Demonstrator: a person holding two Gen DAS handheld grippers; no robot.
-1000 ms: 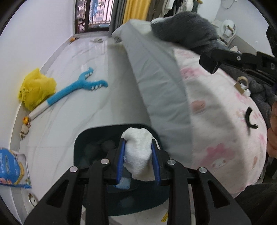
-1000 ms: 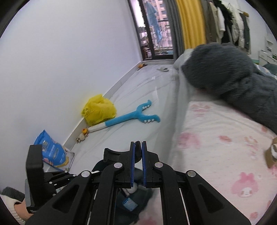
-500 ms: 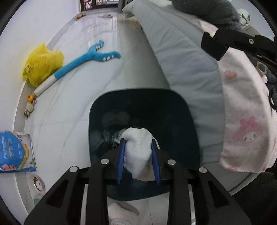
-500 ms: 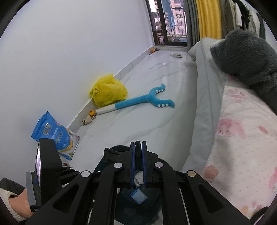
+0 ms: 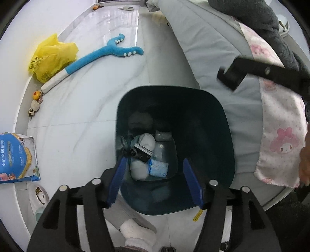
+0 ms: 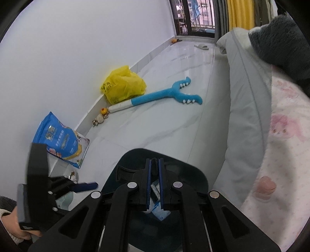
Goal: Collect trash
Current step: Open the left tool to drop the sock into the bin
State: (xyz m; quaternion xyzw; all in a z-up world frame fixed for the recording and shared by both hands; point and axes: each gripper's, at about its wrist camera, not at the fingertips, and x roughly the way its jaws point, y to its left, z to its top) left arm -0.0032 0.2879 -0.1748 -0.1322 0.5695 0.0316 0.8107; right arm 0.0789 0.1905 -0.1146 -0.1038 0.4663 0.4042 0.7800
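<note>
1. Dropped since the earlier frames: crumpled white paper wad (image 5: 138,169), formerly pinched in the left gripper (image 5: 155,182), now lying at the bottom of the dark teal plastic trash bin (image 5: 222,124) against its near wall.
2. Left gripper: blue-padded jaws just opened, now spread apart over the bin mouth, nothing between them; pointing steeply down.
3. Right gripper (image 6: 155,182): jaws pressed together, nothing pinched; positioned above the bin's near rim.
4. Bin contents, bottom: second white wad (image 5: 148,140), small black box (image 5: 142,153), light blue packet (image 5: 158,168) just beside the dropped wad, grey foil scrap (image 5: 163,135).
5. Bin location: on the pale marble floor (image 5: 87,108), touching the grey quilted bed edge (image 5: 209,48).
6. Floor, along the wall edge: crumpled yellow plastic bag (image 5: 52,58), blue-and-white plush forked toy (image 5: 100,56), blue pet-food pouch (image 5: 16,157).
7. Bed top: pink cartoon-print blanket (image 5: 279,139), dark grey fleece (image 5: 251,13).
8. Lower edge of left view: white-socked foot (image 5: 138,234) on the floor.
</note>
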